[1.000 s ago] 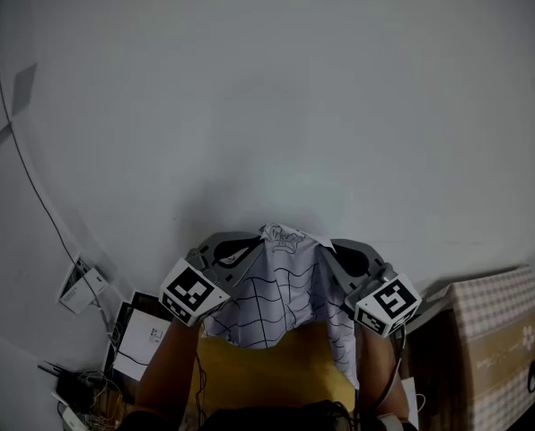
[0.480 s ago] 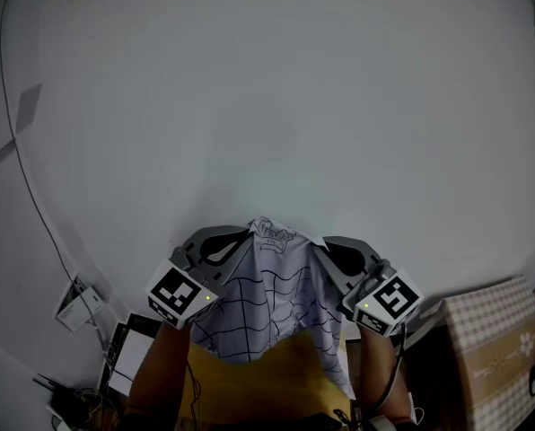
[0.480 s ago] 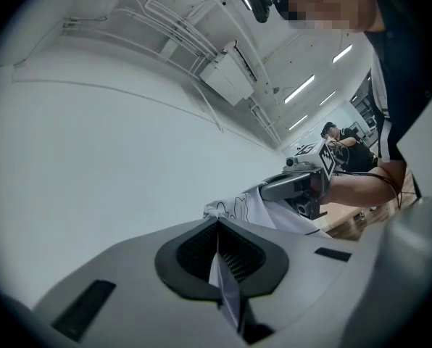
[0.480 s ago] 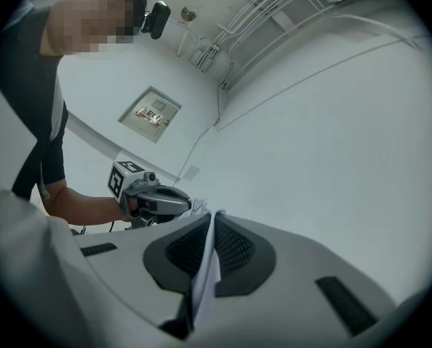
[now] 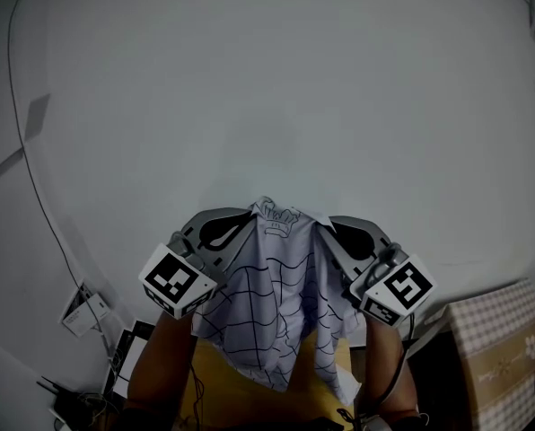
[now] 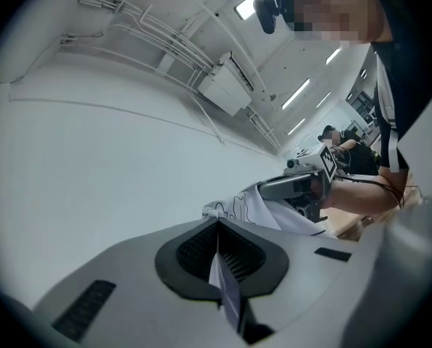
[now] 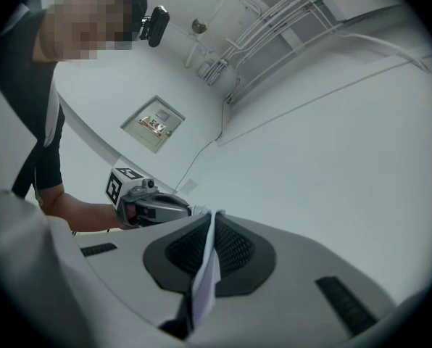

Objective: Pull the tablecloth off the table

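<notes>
Item: white tablecloth with thin black wavy grid lines and a printed motif at its top edge (image 5: pixel 276 303)
Position: held up off any surface, strung between the two grippers; its top edge is bunched between them and the rest hangs in loose folds in front of the person's yellow garment (image 5: pixel 326 371); no table shows in any view
Left gripper (image 5: pixel 242 223): grey, two-jawed; jaws pressed together on a thin fold of the cloth, which shows in the left gripper view as a pale strip (image 6: pixel 225 285) squeezed between the black ribbed pads (image 6: pixel 238 256)
Right gripper (image 5: pixel 328 228): grey, same make; jaws likewise clamped on a fold at the cloth's other side, a white strip (image 7: pixel 205 281) caught between its pads (image 7: pixel 234 249)
Spacing: the two grippers are near each other at about the same height, tips turned inward toward the cloth's top edge
Marker cubes: black-and-white square-patterned cube on the left gripper (image 5: pixel 176 281); another on the right (image 5: pixel 400 290)
Surroundings: pale grey plain surface (image 5: pixel 276 88) fills the head view; thin dark cable (image 5: pixel 34 187) curves down its left side; small white box-shaped fitting (image 5: pixel 86 308) at lower left; brown chequered box (image 5: pixel 501 348) at lower right
</notes>
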